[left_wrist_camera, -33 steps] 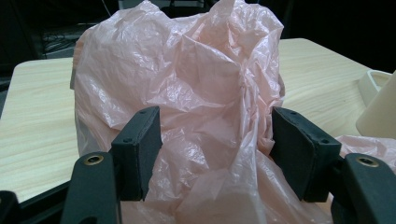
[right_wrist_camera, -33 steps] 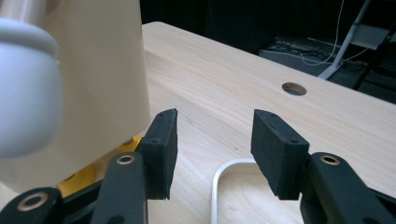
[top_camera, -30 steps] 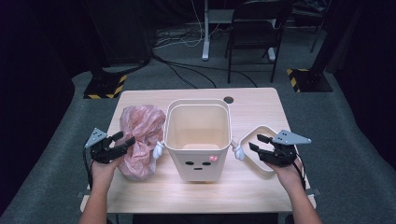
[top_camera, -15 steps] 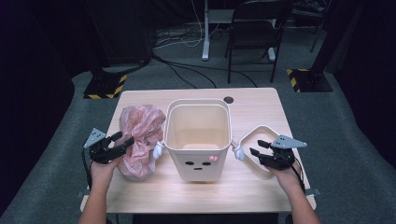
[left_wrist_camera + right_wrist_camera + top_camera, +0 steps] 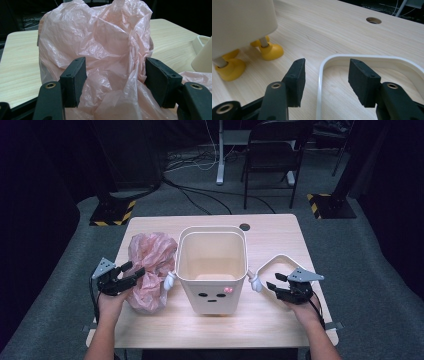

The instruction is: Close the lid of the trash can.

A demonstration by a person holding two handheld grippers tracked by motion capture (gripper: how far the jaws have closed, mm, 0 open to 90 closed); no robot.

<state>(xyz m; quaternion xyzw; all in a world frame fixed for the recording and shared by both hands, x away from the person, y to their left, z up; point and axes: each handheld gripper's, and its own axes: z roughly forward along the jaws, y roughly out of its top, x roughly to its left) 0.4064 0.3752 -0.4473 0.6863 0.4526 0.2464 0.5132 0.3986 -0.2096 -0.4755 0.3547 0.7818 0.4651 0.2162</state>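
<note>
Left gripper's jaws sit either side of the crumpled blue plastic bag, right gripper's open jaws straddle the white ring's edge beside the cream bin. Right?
One thing is off: the crumpled plastic bag is pink, not blue, as the left gripper view shows. The rest stands: the left gripper has its jaws either side of it, and the right gripper has open jaws straddling the edge of the white ring beside the cream bin.
</note>
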